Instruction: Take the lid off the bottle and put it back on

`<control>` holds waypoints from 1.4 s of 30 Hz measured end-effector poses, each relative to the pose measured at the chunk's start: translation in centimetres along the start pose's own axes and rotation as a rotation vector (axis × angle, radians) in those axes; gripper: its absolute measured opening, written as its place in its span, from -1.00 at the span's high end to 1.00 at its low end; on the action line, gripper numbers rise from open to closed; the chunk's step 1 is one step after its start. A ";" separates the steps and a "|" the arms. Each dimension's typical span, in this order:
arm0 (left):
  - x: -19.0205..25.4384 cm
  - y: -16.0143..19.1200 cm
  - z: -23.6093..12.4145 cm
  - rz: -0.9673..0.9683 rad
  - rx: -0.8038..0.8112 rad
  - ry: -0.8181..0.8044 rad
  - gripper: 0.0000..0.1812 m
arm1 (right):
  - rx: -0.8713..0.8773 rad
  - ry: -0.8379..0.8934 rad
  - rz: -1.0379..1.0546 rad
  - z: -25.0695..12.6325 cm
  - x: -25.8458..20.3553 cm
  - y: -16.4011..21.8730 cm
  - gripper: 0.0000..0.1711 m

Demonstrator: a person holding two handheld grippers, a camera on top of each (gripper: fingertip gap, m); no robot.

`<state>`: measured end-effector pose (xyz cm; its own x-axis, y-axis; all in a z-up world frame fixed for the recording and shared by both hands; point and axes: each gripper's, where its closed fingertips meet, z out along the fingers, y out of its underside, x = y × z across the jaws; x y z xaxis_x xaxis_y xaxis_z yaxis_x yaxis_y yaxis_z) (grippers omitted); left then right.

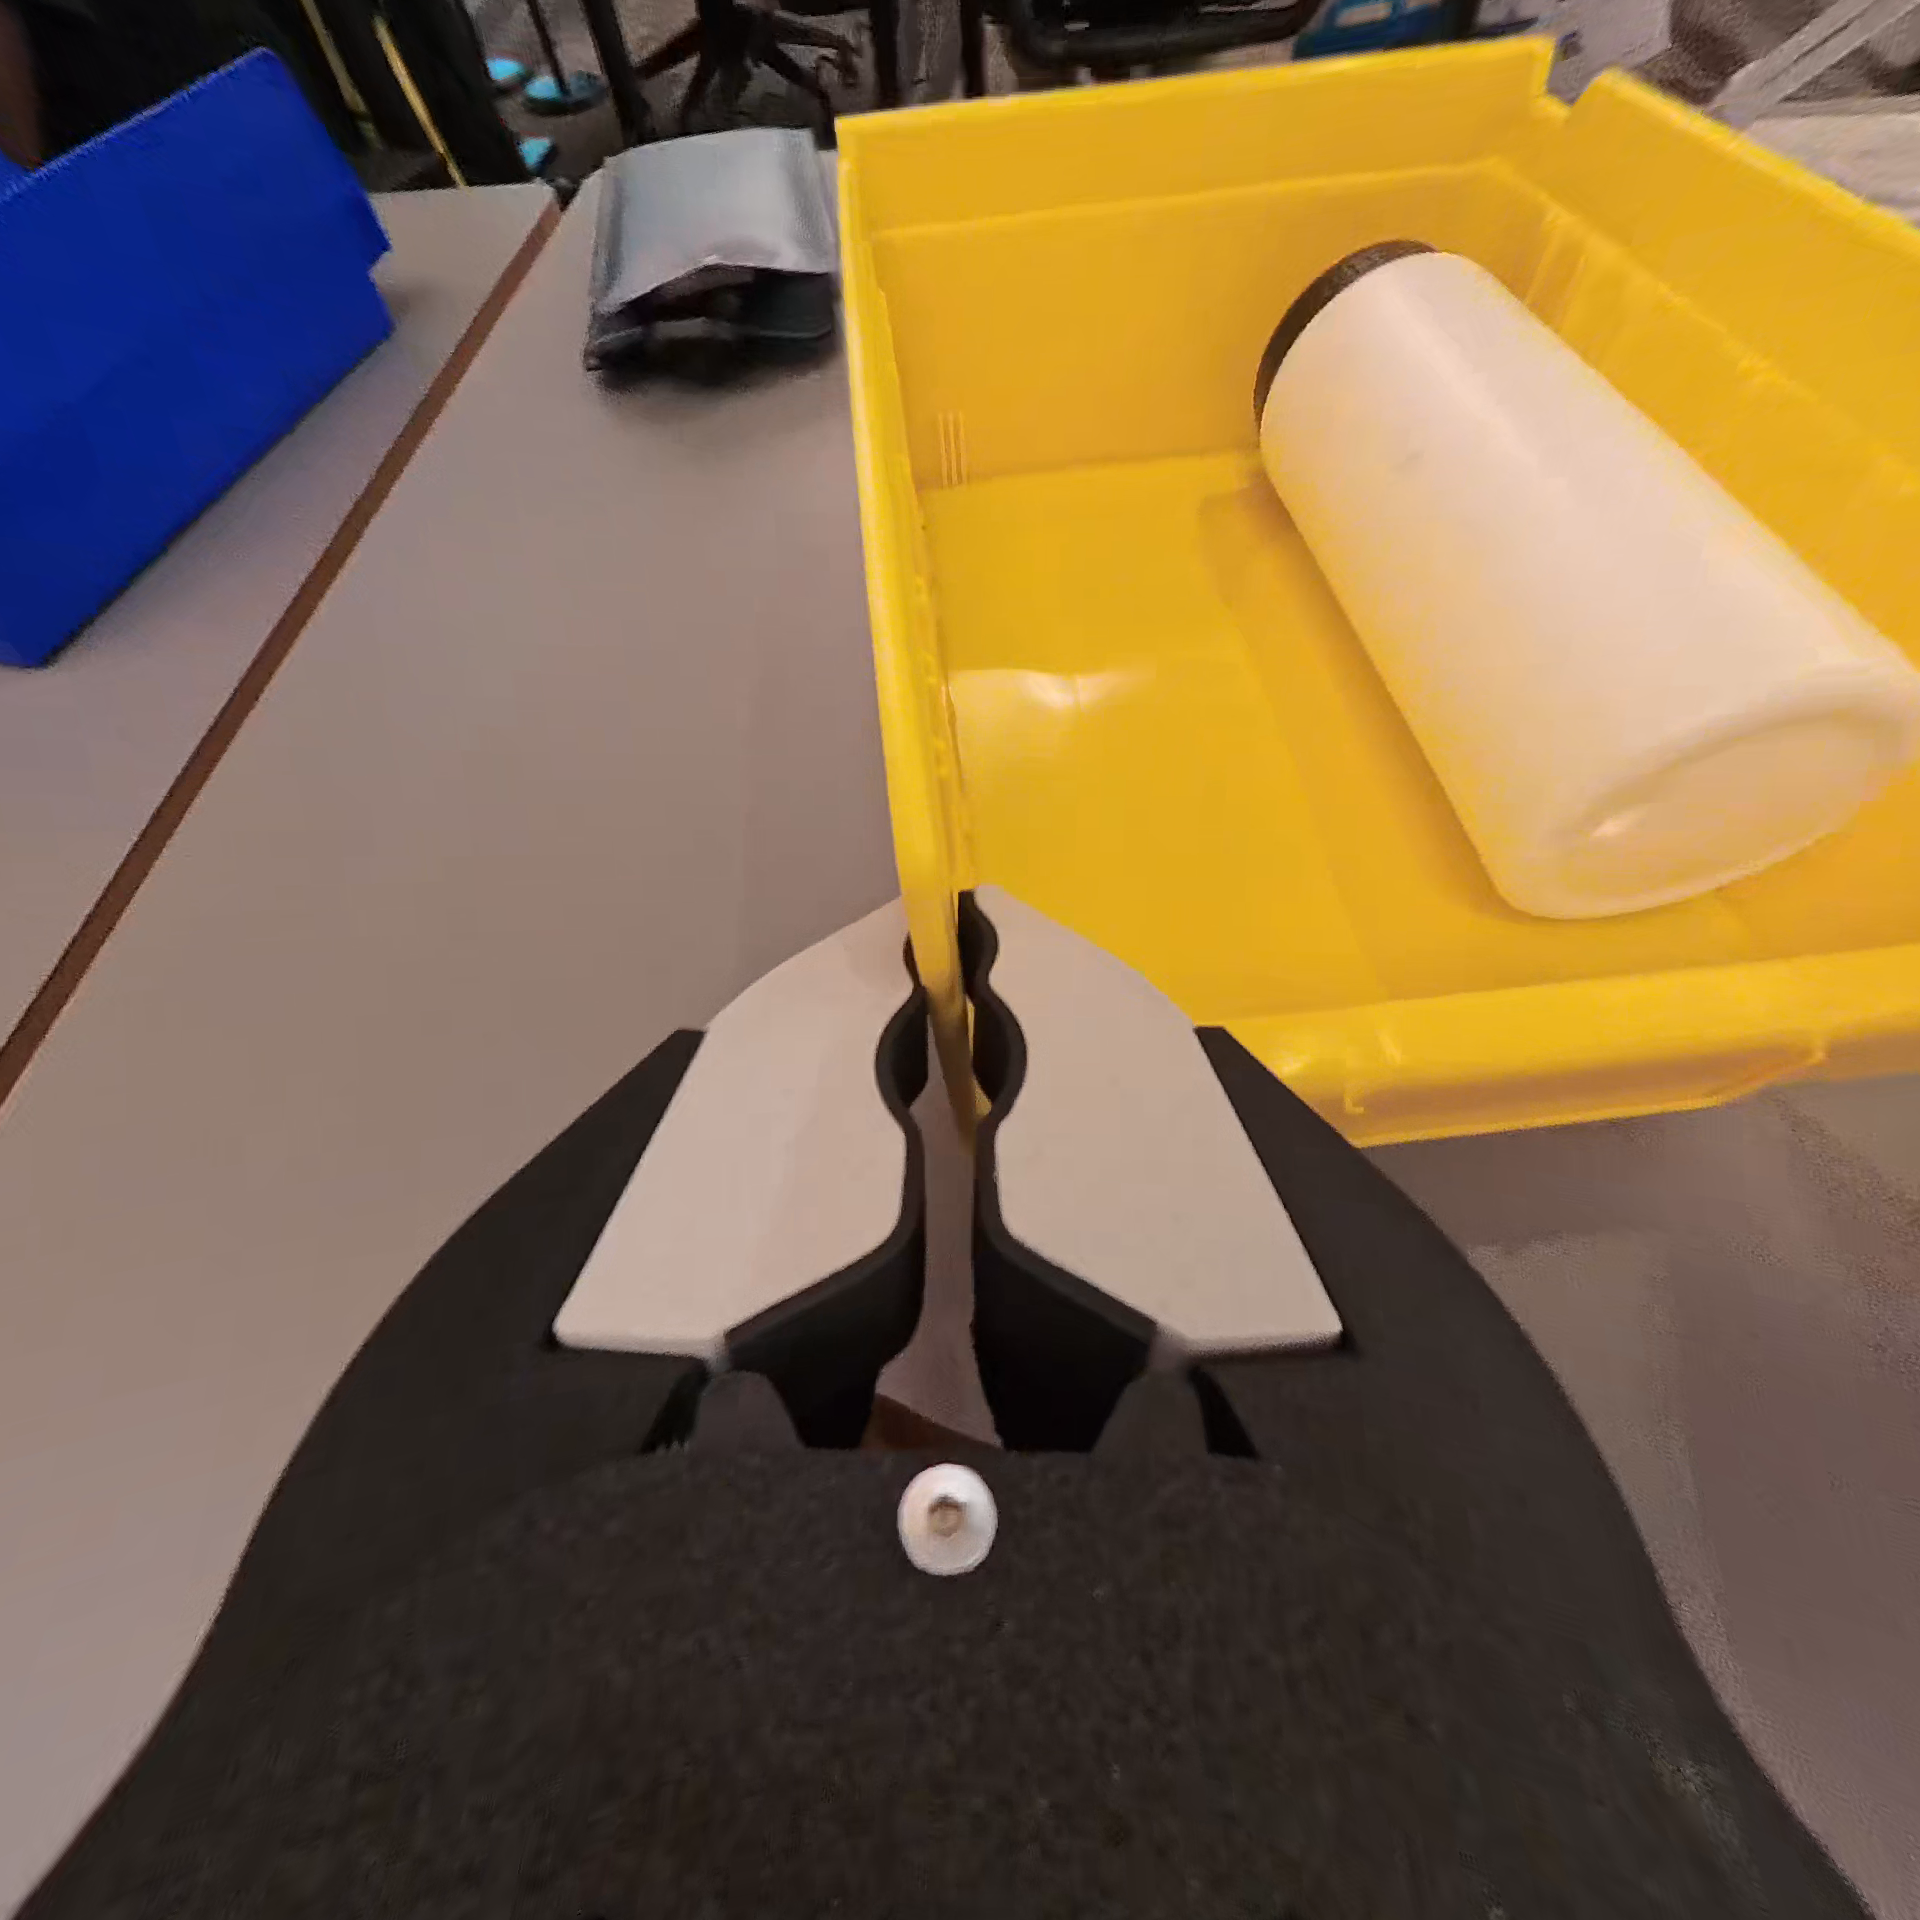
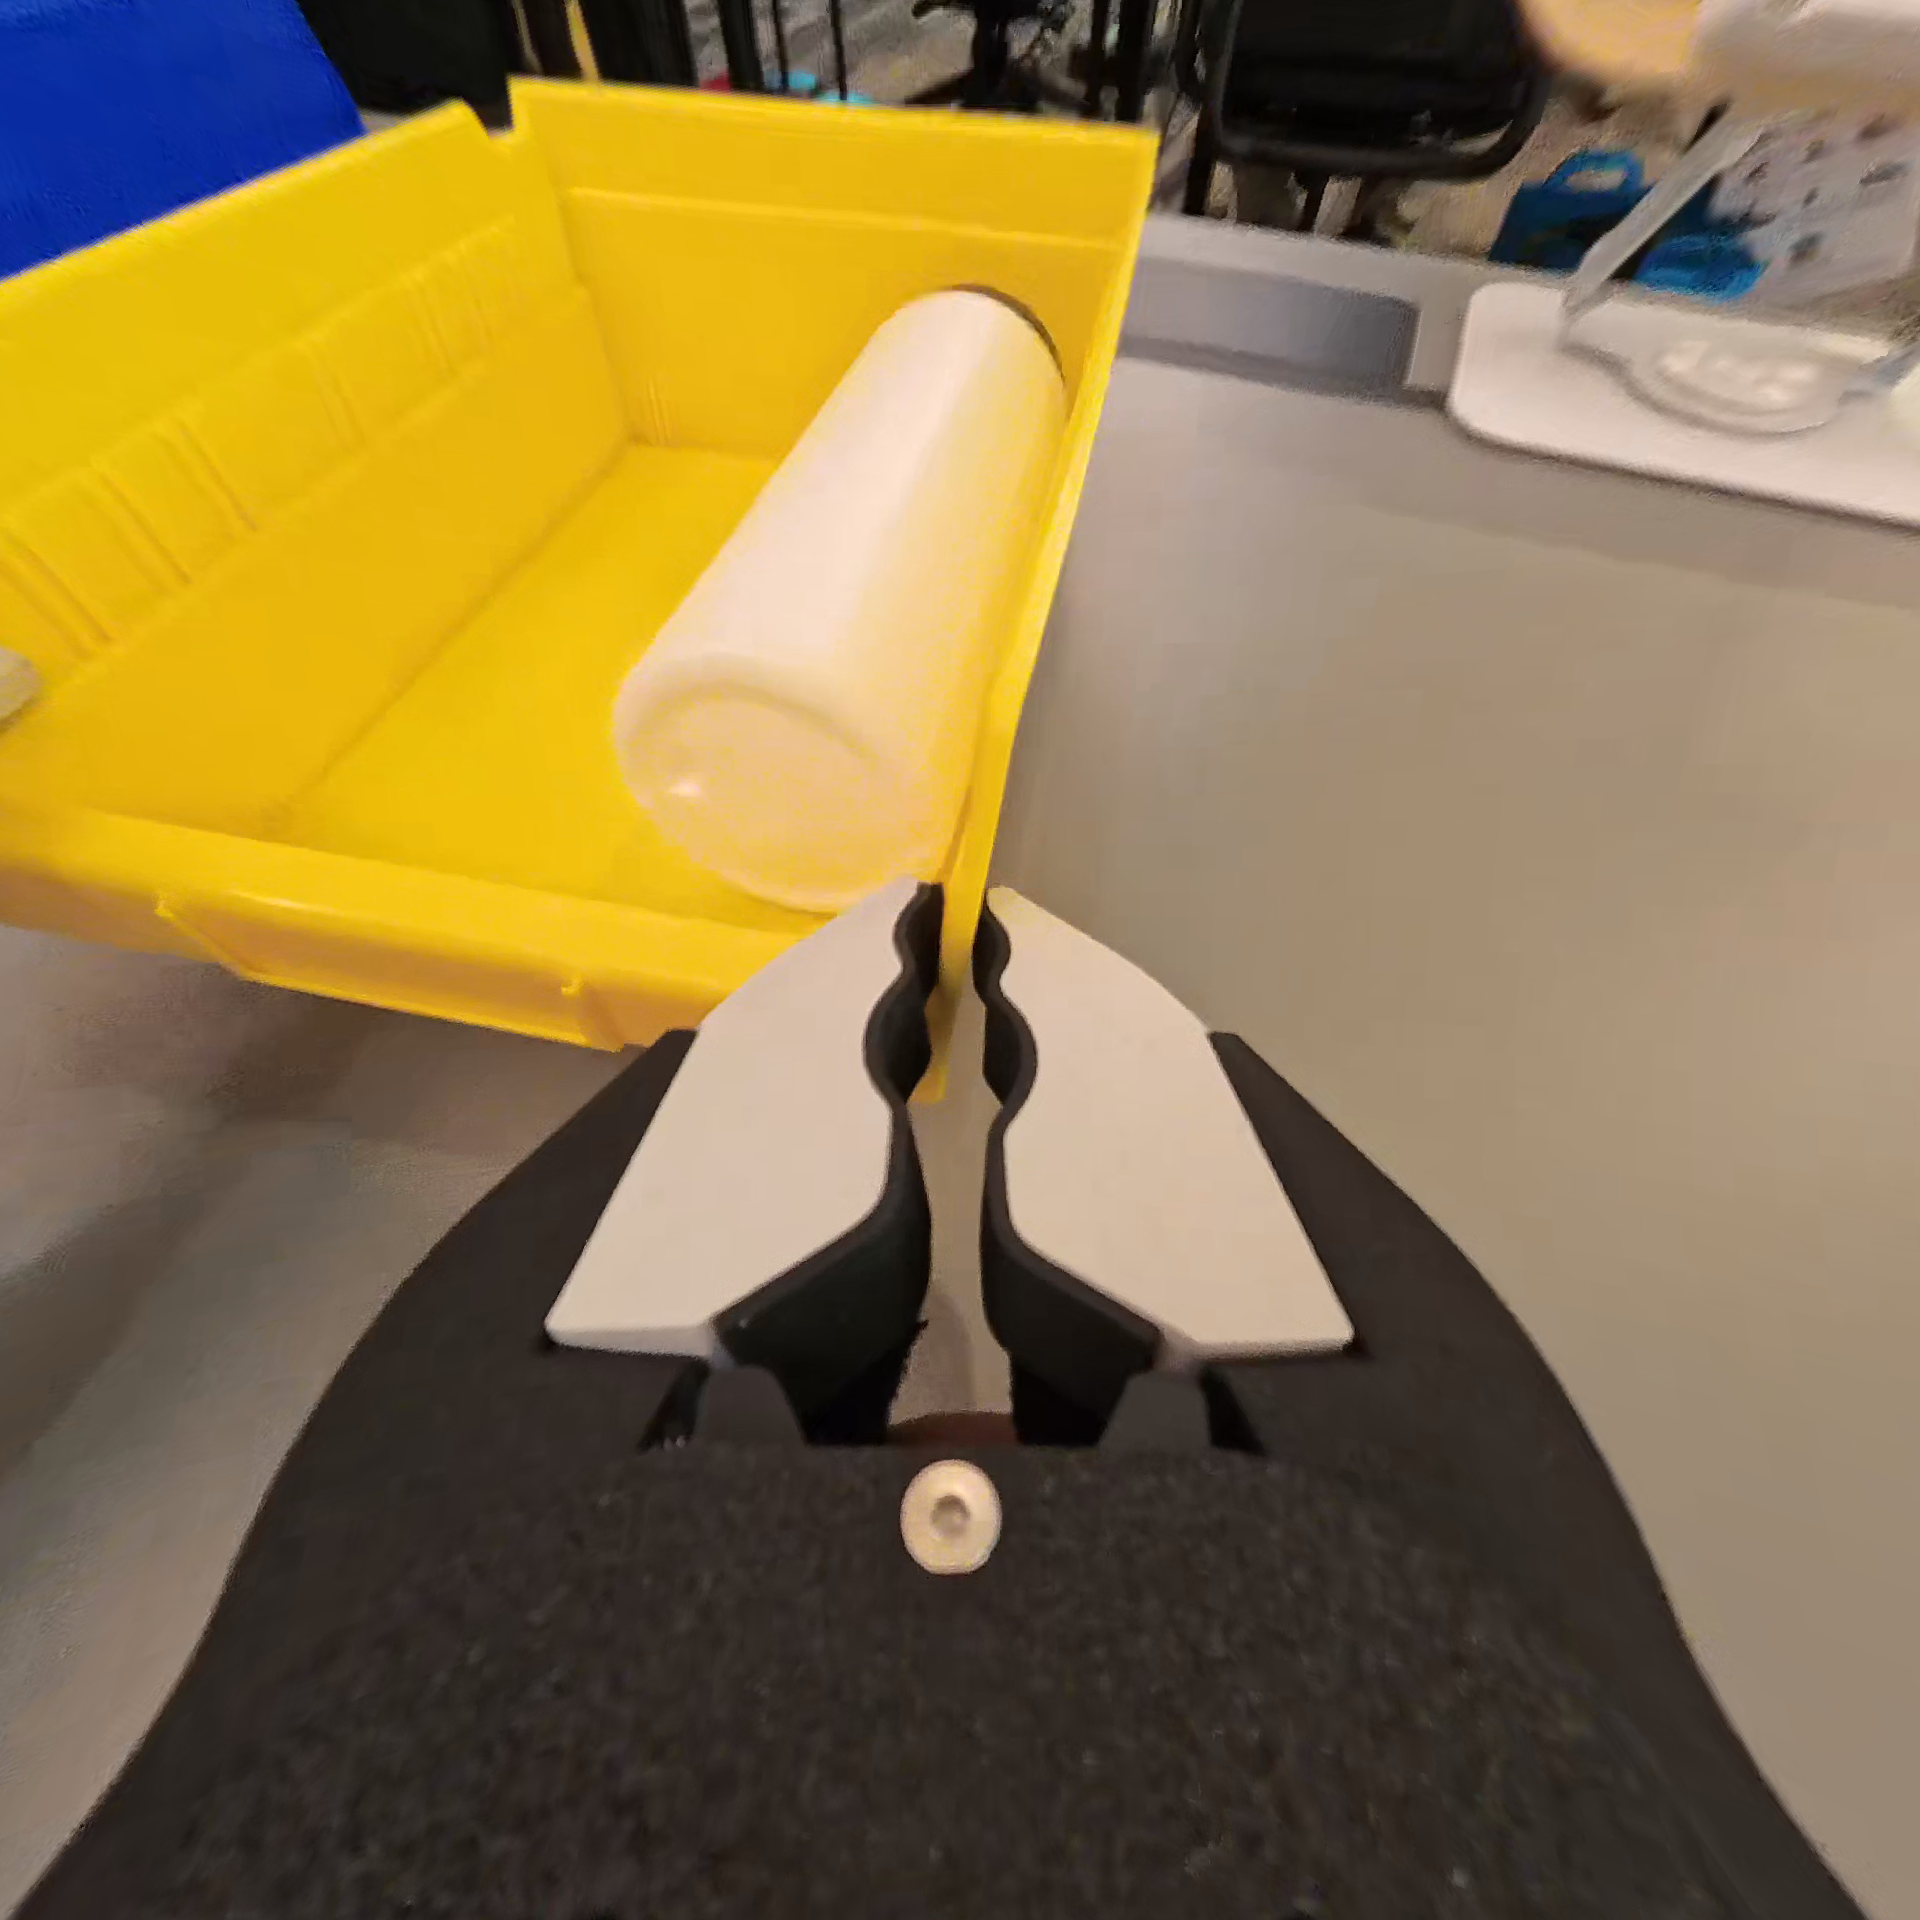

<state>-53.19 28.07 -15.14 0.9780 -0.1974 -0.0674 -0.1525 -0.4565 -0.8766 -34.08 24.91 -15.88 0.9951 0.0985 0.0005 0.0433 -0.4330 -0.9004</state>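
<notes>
A white bottle (image 1: 1538,623) with a dark lid (image 1: 1320,301) lies on its side in a yellow bin (image 1: 1091,343), lid end pointing away. My left gripper (image 1: 940,935) is shut on the bin's left side wall near its front corner. My right gripper (image 2: 956,914) is shut on the bin's right side wall (image 2: 1023,623) near its front corner, with the bottle (image 2: 831,623) lying against that wall just ahead of the fingertips. The lid barely shows in the right wrist view (image 2: 1023,312). The bin's front edge looks raised a little off the table.
A blue bin (image 1: 177,353) stands at the far left on a neighbouring table. A dark grey pouch (image 1: 712,260) lies behind the yellow bin's left side. A white stand with a clear holder (image 2: 1704,384) sits at the far right. Chairs and floor clutter lie beyond the grey table (image 1: 520,727).
</notes>
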 end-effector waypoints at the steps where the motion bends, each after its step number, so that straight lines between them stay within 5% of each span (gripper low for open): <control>1: -0.1 0.5 0.2 0.008 -0.016 -0.016 0.98 | -0.025 -0.025 0.001 0.5 -0.3 0.8 0.94; 4: -0.3 1.1 0.3 0.017 -0.056 -0.030 0.94 | -0.040 -0.120 -0.010 0.4 -0.6 1.4 0.91; 6: -0.5 0.3 -0.1 0.003 -0.037 -0.055 0.71 | -0.049 -0.199 -0.037 -0.9 -0.5 1.3 0.88; 11: -2.7 -0.2 -1.7 -0.077 -0.016 -0.133 0.48 | -0.030 -0.406 -0.196 -8.4 2.0 0.7 0.72; 13: -4.0 0.1 -2.1 -0.097 -0.033 -0.179 0.25 | 0.018 -0.422 -0.277 -11.9 5.4 0.5 0.69; 21: -0.8 -3.5 -10.5 0.012 0.144 -0.311 0.46 | 0.179 -0.171 -0.104 -21.8 28.7 4.2 0.64; 25: 11.9 -1.1 -12.8 -0.118 0.141 0.157 0.45 | 0.207 0.007 -0.050 -23.6 37.6 5.4 0.60; 29: 19.7 2.4 -11.8 -0.143 0.051 0.449 0.45 | 0.250 -0.024 0.095 -23.4 40.0 5.5 0.54; 42: 18.5 0.8 -9.2 -0.128 0.127 0.487 0.40 | 0.212 0.099 0.137 -23.4 43.8 6.9 0.42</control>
<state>-36.49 16.05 -12.66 0.8037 -0.5415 0.2467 0.0118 -0.3999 -0.9165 11.92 5.28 -11.87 0.9947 -0.0407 -0.0944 -0.1014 -0.2379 -0.9660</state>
